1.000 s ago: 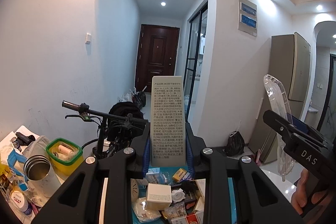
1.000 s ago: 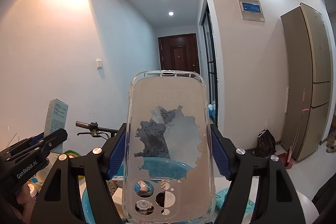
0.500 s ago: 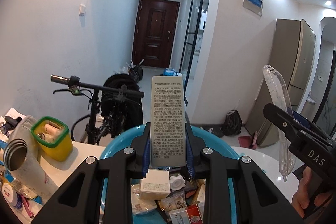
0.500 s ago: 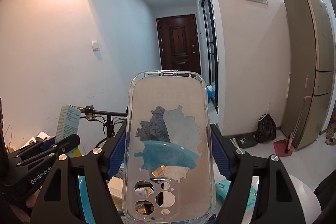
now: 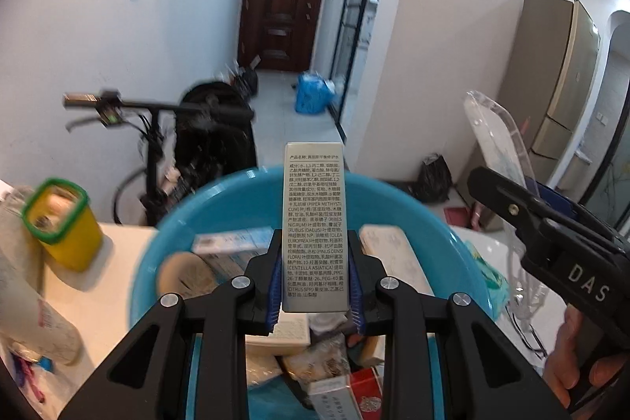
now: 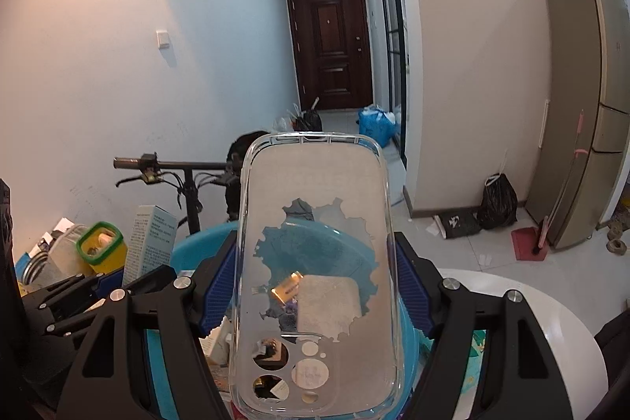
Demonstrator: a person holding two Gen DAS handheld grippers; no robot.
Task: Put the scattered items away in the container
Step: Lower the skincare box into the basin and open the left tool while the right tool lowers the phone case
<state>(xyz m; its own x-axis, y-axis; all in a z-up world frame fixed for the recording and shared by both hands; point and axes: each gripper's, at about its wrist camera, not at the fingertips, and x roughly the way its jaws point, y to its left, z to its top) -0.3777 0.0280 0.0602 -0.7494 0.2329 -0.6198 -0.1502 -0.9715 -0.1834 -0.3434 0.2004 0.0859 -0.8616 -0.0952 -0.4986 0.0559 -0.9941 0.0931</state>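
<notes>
blue basin (image 5: 397, 199) under both held items

Clear glossy plastic phone case (image 6: 315, 274)

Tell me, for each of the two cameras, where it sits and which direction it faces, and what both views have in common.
Left wrist: sits on the left gripper, facing the hallway over the blue basin; its fingers clamp a tall printed box; the right gripper and a hand show at right.
Right wrist: sits on the right gripper, same direction; it clamps a clear phone case; the left gripper shows at left.
Shared: basin, bicycle, brown door.
</notes>
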